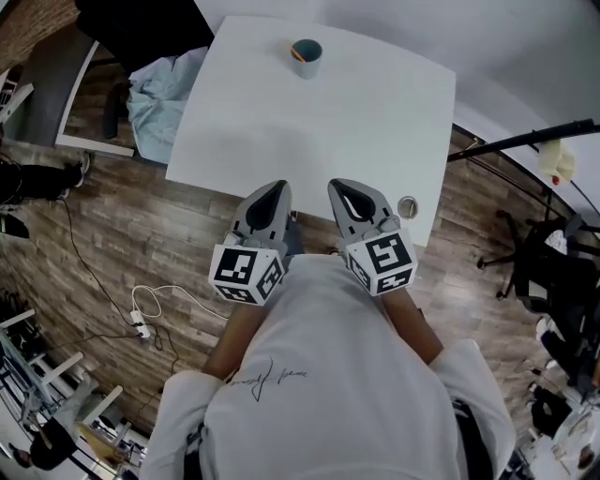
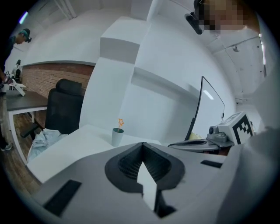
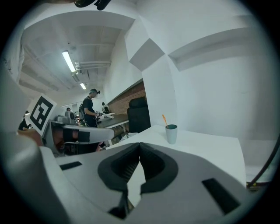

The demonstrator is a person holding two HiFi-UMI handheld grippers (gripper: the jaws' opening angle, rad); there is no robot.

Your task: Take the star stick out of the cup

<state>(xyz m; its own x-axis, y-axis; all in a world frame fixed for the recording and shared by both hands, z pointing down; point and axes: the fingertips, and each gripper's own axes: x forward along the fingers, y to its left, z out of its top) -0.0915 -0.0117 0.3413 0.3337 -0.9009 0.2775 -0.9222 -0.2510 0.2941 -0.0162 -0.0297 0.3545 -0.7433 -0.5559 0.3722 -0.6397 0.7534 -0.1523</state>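
A grey-blue cup [image 1: 307,57] stands near the far edge of the white table [image 1: 281,131]. An orange star stick [image 2: 120,123] stands upright in the cup [image 2: 117,136]. From the right gripper view the stick [image 3: 164,119] leans out of the cup [image 3: 171,133]. Both grippers hover over the table's near edge, far from the cup. My left gripper [image 1: 275,189] and right gripper [image 1: 339,187] sit side by side and point toward the cup. The left gripper [image 2: 142,144] has its jaws closed tip to tip with nothing between them, and so does the right gripper [image 3: 139,145].
A black chair [image 1: 141,28] with a pale blue cloth [image 1: 159,89] stands at the table's left side. A small round object [image 1: 407,206] lies near the table's front right corner. A black pole [image 1: 525,141] crosses at the right. A person [image 3: 89,110] stands at a distant desk.
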